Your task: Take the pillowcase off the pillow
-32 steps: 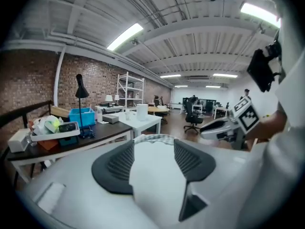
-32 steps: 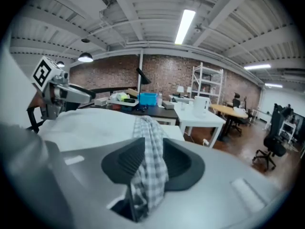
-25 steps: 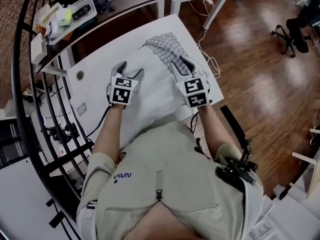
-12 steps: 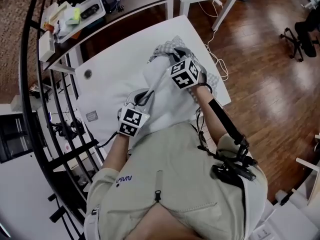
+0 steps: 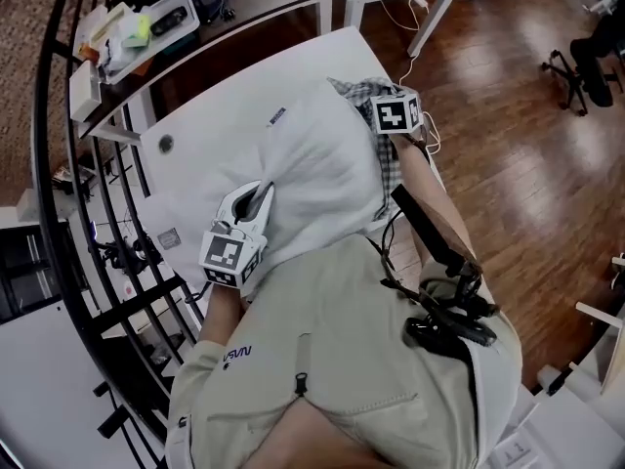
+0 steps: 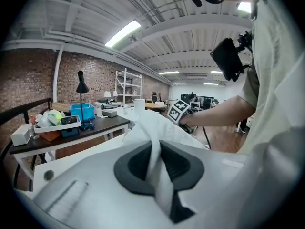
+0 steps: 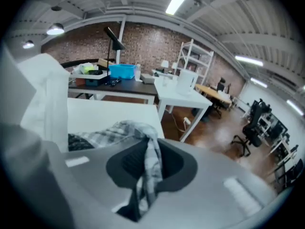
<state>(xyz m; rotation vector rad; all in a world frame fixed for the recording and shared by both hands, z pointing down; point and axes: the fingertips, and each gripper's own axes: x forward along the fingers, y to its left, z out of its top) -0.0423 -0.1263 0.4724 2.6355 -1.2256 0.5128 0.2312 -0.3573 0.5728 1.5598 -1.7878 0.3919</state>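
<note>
Checked grey-and-white cloth pillowcase (image 7: 116, 130), pinched between the just-closed jaws of the right gripper (image 7: 150, 149), and soft white pillow (image 5: 312, 174), likewise just clamped by the left gripper (image 6: 155, 151): draw both steadily apart, keeping each pinch firm.

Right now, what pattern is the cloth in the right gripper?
Grey-and-white check cloth; right gripper view shows it best.

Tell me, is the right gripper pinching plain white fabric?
No, the right gripper, whose jaws have just been closing, is clamped on grey checked fabric.
</note>
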